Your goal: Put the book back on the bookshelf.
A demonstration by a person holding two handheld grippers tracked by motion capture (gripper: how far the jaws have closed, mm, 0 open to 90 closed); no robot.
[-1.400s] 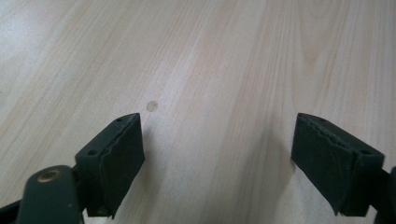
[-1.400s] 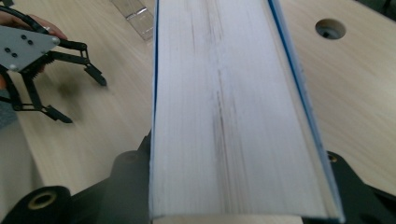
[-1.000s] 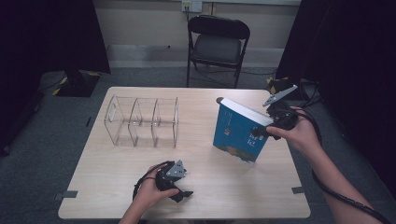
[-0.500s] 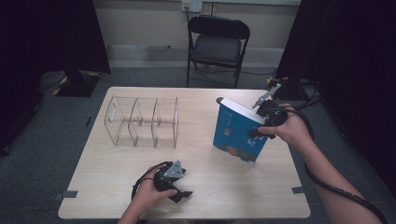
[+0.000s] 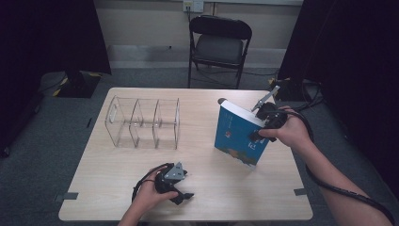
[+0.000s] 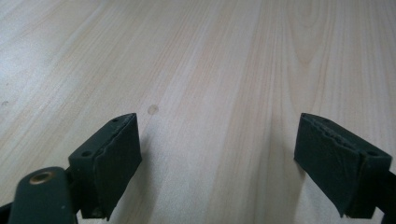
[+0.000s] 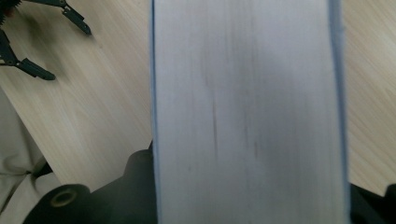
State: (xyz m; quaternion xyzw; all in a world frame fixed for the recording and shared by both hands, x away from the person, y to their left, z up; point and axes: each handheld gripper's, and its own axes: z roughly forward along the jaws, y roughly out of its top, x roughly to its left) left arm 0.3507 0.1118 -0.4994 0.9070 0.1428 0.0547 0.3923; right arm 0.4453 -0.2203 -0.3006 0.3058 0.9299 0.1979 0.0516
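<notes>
While the right tool [image 5: 258,135] stands at the upper right edge of the blue book [image 5: 237,139], its jaws have just been closing and now pinch the book across its thickness; in the right gripper view the white block of page edges [image 7: 247,112] runs up between the two black jaws, which press on the covers at either side. The book stands on its lower edge on the desk [image 5: 207,197], tilted, its blue cover facing the person, and the right hand [image 5: 291,132] wraps the tool from behind.

The left tool [image 5: 181,195] rests low over the desk, well apart from the book, toward the person's edge. Its jaws are spread wide with nothing between them; in the left gripper view the two black pads [image 6: 116,158] stand far apart over bare pale wood. The left hand [image 5: 150,190] grips its body.

A clear plastic rack [image 5: 143,123] stands on the desk on the far side of the left tool, well apart from the book. Its upright dividers form three compartments, and all three are empty. A black folding chair [image 5: 219,44] stands beyond the desk's far edge.
</notes>
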